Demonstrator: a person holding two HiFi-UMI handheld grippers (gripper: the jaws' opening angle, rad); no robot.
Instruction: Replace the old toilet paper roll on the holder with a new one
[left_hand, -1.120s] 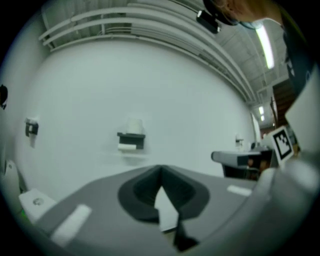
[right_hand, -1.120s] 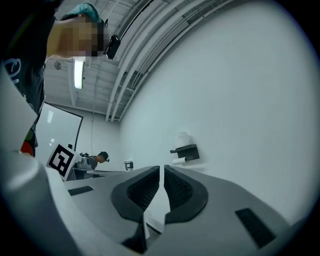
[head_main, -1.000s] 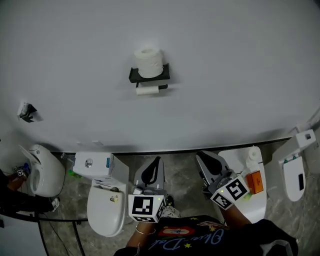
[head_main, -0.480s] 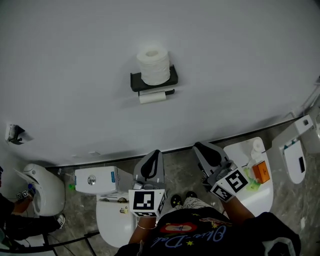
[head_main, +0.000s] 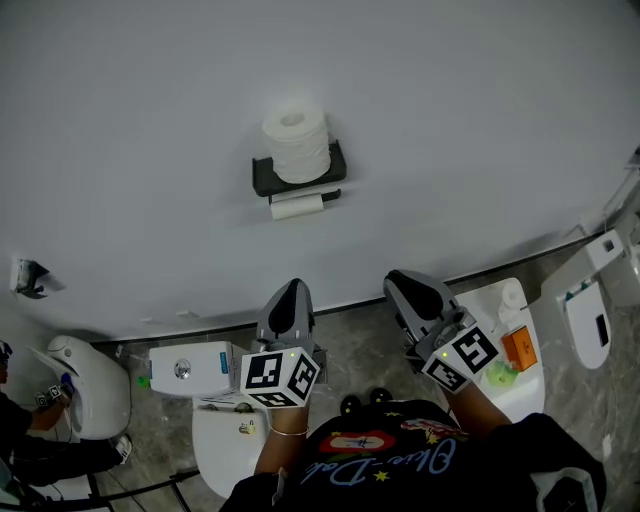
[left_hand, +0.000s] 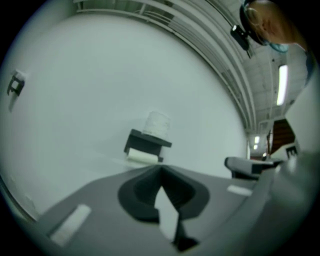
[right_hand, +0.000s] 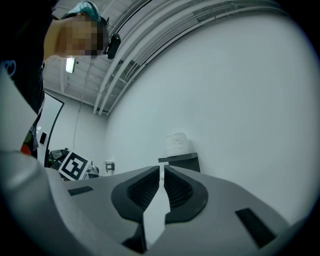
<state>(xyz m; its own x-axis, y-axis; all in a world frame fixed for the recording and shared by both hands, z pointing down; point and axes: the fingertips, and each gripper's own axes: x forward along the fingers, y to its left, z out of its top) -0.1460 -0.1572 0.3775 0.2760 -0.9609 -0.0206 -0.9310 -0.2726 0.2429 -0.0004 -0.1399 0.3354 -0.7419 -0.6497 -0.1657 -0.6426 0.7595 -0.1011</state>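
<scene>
A black holder (head_main: 262, 172) is fixed to the white wall. A full white roll (head_main: 295, 146) stands upright on its top shelf. A thin, nearly used-up roll (head_main: 297, 207) hangs on the bar beneath. My left gripper (head_main: 291, 291) is shut and empty, well below the holder. My right gripper (head_main: 400, 282) is shut and empty too, below and right of it. In the left gripper view the holder (left_hand: 145, 144), the full roll (left_hand: 157, 124) and the thin roll (left_hand: 142, 157) lie ahead, beyond the closed jaws. The right gripper view shows the full roll (right_hand: 177, 144) on the holder (right_hand: 181, 162).
A toilet with a white tank (head_main: 190, 368) stands below left on the grey stone floor. A white unit (head_main: 493, 330) with an orange box (head_main: 519, 348) and a small bottle is at the right. Another person crouches by a white fixture (head_main: 85, 385) at far left.
Both grippers have moved up the picture toward the wall, the left one also rolling slightly. The head view has shifted, so the holder sits a little lower than a second ago.
</scene>
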